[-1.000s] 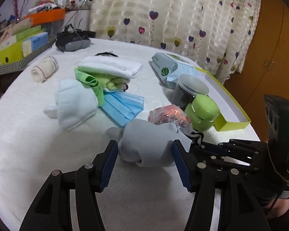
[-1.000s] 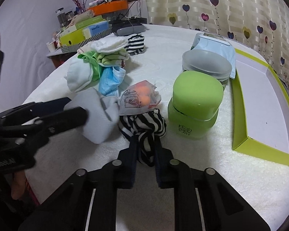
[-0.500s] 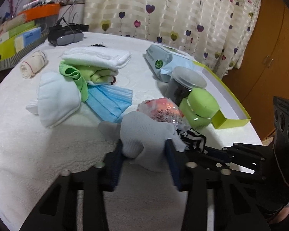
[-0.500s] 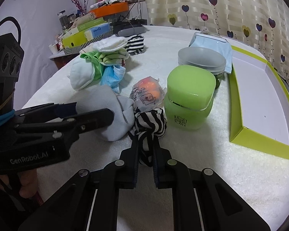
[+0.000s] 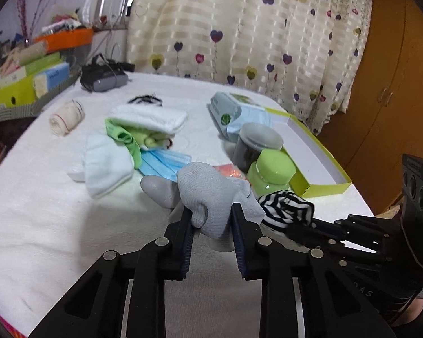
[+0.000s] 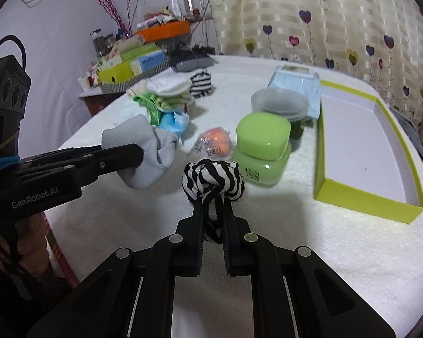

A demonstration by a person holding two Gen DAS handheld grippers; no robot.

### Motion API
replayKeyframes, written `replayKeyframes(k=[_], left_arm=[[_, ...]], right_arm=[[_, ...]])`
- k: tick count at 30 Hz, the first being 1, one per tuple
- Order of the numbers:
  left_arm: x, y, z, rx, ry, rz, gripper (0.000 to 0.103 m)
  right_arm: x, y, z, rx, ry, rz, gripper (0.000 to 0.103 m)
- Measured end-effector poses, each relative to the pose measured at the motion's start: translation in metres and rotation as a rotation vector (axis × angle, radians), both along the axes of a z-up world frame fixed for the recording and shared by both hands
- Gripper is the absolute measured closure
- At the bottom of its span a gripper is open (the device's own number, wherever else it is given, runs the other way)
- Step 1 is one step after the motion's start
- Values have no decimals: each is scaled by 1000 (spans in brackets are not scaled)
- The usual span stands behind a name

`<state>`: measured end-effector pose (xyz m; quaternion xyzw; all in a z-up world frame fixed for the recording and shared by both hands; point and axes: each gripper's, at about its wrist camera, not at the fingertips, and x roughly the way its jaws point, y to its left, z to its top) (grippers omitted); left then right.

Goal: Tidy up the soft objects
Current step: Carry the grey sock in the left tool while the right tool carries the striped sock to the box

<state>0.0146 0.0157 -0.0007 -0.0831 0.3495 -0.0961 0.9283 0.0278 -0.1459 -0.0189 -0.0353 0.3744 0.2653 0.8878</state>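
Left gripper (image 5: 210, 219) closes its jaws on the grey sock (image 5: 211, 194); right gripper (image 6: 213, 214) clamps the striped sock (image 6: 213, 181). Green jar (image 6: 263, 148) and snack packet (image 6: 214, 143) stand just beyond; yellow-green box (image 6: 366, 205) lies right

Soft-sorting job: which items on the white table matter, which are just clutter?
Task items:
- grey sock, left gripper closing on it
- black-and-white striped sock, clamped in right gripper
- white sock
- blue face masks
- folded white towel
- green cloth

Clutter:
- lime-green lidded jar
- grey-lidded jar
- wet-wipes pack
- VR headset
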Motion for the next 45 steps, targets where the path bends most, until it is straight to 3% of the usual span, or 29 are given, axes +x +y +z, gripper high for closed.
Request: replayKeyframes(k=[9, 23, 34, 45], left_arm=[[-15, -15, 23, 20, -59, 2, 79], [12, -68, 46, 42, -98, -80, 79], [54, -123, 47, 57, -78, -177, 79], [97, -173, 24, 81, 8, -265, 79]], right_arm=[[-18, -16, 26, 25, -90, -21, 91], [-3, -67, 48, 56, -154, -122, 91], [38, -119, 42, 68, -119, -234, 91], [80, -154, 15, 52, -18, -295, 91]])
